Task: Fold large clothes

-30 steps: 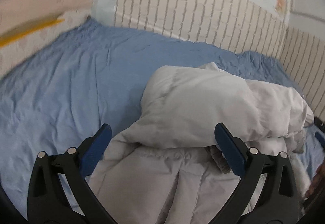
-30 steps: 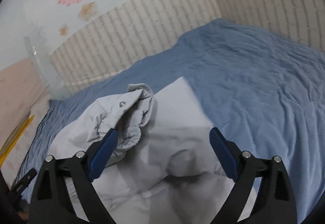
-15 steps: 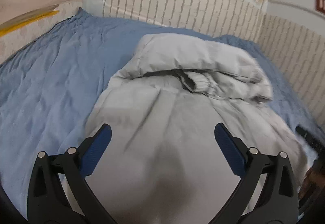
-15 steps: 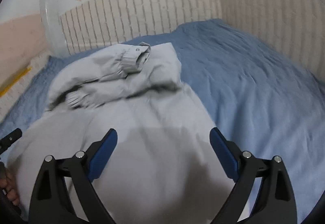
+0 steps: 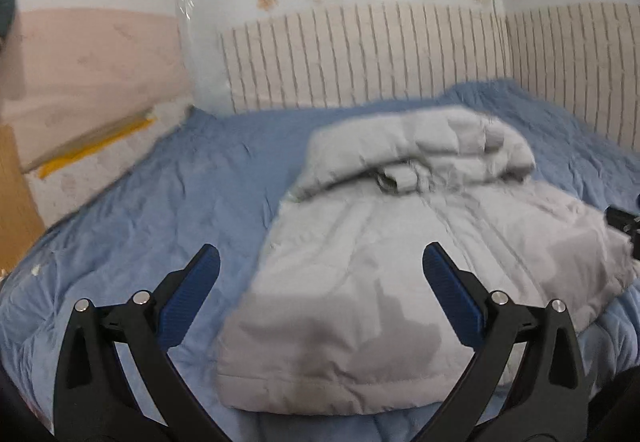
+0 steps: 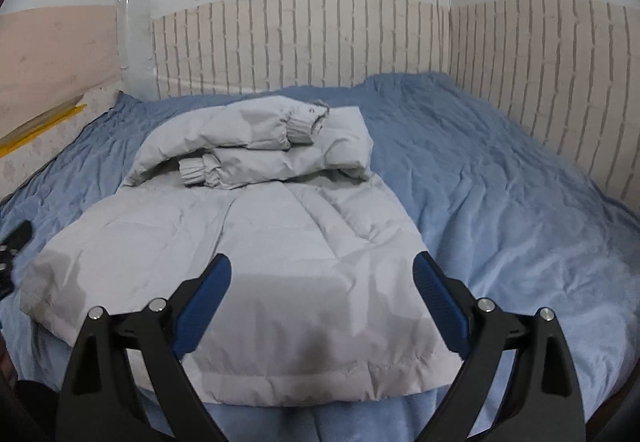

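Observation:
A light grey padded jacket [image 5: 400,262] lies flat on the blue bed sheet [image 5: 180,201]. Its two sleeves [image 6: 256,145] are folded across the upper part, cuffs showing. The hem edge faces me. My left gripper [image 5: 320,266] is open and empty, held above the jacket's left hem corner. My right gripper [image 6: 320,270] is open and empty, above the jacket's [image 6: 280,242] right hem part. Neither touches the cloth. The right gripper's tip shows at the right edge of the left wrist view [image 5: 624,219].
The blue sheet [image 6: 500,201] covers the whole bed. A cream slatted headboard [image 6: 320,41] and side panel [image 6: 560,61] bound it at the back and right. A yellow strip [image 5: 92,149] lies along the left bed edge. Bare sheet surrounds the jacket.
Both grippers have pulled back and up from the jacket. The jacket now lies spread flat with the sleeves folded over its top, seen from farther away.

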`<act>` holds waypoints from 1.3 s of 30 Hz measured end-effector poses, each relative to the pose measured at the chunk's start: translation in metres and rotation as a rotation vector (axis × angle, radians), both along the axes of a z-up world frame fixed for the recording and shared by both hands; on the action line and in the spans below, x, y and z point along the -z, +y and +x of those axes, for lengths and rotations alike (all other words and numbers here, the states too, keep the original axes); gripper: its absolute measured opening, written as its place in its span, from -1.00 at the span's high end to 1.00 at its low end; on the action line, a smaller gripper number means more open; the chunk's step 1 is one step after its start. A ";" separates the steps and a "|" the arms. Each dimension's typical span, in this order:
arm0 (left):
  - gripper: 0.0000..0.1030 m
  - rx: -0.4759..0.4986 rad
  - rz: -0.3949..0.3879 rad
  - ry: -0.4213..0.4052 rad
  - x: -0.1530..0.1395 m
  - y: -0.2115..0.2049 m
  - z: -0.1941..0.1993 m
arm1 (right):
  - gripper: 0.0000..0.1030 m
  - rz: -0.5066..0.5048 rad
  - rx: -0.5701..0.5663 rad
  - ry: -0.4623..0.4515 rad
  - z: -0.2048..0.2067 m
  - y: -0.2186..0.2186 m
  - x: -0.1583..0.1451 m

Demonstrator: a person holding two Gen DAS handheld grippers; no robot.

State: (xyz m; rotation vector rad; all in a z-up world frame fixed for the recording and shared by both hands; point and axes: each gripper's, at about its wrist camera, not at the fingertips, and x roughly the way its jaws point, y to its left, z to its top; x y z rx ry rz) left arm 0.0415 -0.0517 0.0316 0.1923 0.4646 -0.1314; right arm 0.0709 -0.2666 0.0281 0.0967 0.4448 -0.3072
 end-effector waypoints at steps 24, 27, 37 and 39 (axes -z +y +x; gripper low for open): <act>-0.94 -0.002 0.025 0.017 0.007 -0.010 0.010 | -0.95 0.000 0.042 0.016 -0.007 -0.002 0.000; -0.94 0.001 0.026 0.015 0.007 -0.010 0.011 | -0.95 0.011 0.045 0.024 -0.006 -0.004 0.002; -0.94 0.005 0.028 0.018 0.008 -0.011 0.011 | -0.95 0.023 0.053 0.021 -0.003 -0.004 0.003; -0.94 0.008 0.030 0.023 0.009 -0.011 0.012 | -0.95 0.010 0.051 0.029 0.000 -0.001 0.003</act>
